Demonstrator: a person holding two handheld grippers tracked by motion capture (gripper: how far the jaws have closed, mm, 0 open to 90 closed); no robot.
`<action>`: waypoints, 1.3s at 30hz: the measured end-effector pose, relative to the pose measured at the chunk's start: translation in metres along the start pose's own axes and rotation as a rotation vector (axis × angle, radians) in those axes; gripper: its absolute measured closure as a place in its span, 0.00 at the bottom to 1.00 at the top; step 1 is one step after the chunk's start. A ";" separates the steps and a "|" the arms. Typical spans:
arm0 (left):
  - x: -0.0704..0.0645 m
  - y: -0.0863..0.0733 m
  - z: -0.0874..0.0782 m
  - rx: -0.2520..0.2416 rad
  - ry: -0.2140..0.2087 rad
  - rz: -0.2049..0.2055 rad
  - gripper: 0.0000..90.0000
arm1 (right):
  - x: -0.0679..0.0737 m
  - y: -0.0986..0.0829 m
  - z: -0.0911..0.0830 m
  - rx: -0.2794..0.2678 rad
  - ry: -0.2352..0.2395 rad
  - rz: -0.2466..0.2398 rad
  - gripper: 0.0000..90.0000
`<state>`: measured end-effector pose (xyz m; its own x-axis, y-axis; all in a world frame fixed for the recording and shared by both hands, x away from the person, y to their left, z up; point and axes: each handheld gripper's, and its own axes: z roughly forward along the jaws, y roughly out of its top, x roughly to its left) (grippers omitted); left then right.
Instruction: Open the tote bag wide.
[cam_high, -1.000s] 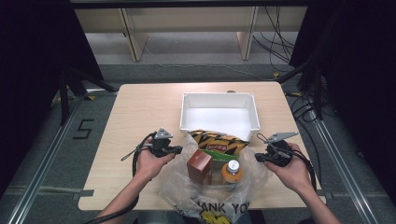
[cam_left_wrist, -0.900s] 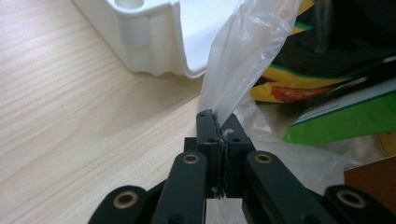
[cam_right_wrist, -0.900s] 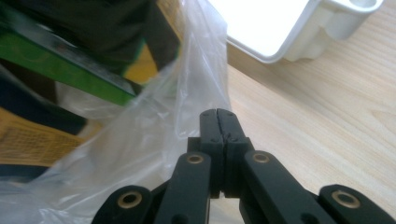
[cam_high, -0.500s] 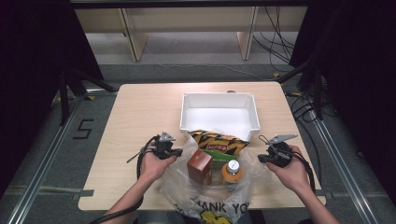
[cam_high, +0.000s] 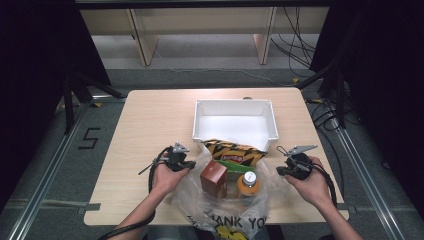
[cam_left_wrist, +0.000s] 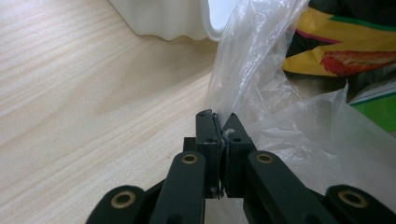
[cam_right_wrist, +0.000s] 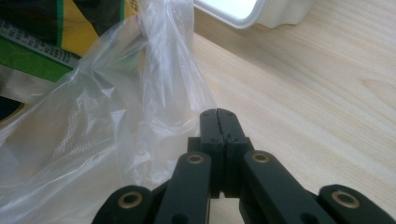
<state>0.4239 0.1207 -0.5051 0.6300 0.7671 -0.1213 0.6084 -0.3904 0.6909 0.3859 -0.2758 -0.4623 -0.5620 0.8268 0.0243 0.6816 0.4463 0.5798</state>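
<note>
Pinching plastic bag (cam_high: 227, 200) edges, left gripper (cam_left_wrist: 221, 122), right gripper (cam_right_wrist: 219, 114)

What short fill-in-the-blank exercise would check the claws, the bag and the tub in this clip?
1. The left claw is shut on the edge of the clear ____ bag.
2. The white tub beyond the bag holds ____.
3. The orange-capped bottle stands to the ____ of the brown box in the high view.
4. The right claw has its jaws ____.

Missing words: plastic; nothing; right; shut
</note>
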 end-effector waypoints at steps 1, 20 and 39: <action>0.000 0.000 0.000 0.001 0.001 -0.001 0.97 | 0.000 0.000 0.000 -0.002 0.001 -0.001 1.00; -0.008 0.011 -0.052 -0.168 0.060 0.018 0.43 | 0.017 0.010 -0.052 -0.125 0.020 -0.039 0.63; -0.014 0.011 -0.115 -0.260 0.048 0.051 0.33 | 0.043 0.035 -0.109 -0.331 0.082 -0.110 0.48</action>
<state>0.3660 0.1644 -0.4141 0.6295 0.7752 -0.0518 0.4280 -0.2903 0.8559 0.3349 -0.2615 -0.3522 -0.6684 0.7438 0.0049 0.4337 0.3844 0.8149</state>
